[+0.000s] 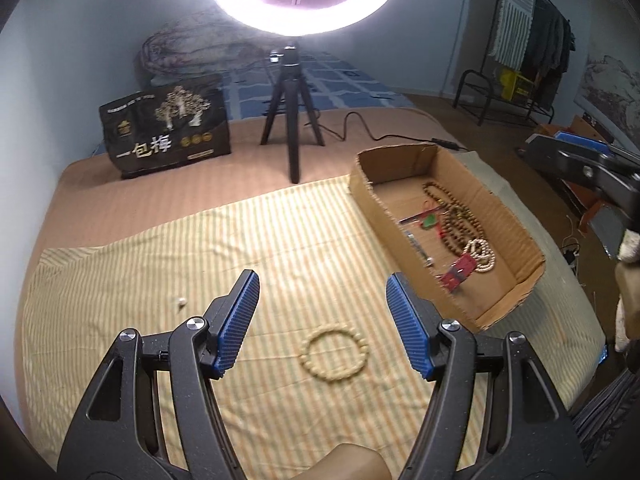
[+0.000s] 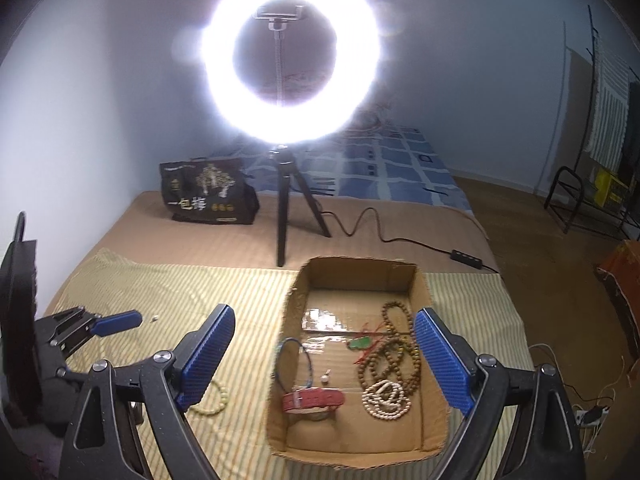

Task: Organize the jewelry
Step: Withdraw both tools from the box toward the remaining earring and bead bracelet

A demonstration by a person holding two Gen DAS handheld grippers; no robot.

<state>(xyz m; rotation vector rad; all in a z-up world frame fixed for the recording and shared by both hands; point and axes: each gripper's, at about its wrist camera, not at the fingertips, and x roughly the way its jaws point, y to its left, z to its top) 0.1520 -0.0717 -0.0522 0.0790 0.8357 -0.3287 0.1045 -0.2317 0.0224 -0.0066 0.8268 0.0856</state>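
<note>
A pale bead bracelet (image 1: 334, 354) lies on the striped cloth between the open fingers of my left gripper (image 1: 322, 322), which hangs above it, empty. Part of the bracelet also shows in the right wrist view (image 2: 216, 399). A small white bead (image 1: 181, 301) lies to the left. The cardboard box (image 1: 516, 236) at the right holds brown bead strands (image 2: 394, 354), a white bead strand (image 2: 385, 397), a red strap (image 2: 314, 399), a green pendant (image 2: 359, 345) and a blue ring (image 2: 296, 362). My right gripper (image 2: 325, 358) is open and empty above the box (image 2: 356, 454). The left gripper (image 2: 116, 322) shows at the left.
A ring light on a tripod (image 1: 291, 100) stands behind the cloth, with its cable (image 1: 384, 136) running right. A black bag (image 1: 168, 128) sits at the back left. A clothes rack (image 1: 516, 60) stands at the far right. The bed edge drops to the floor at the right.
</note>
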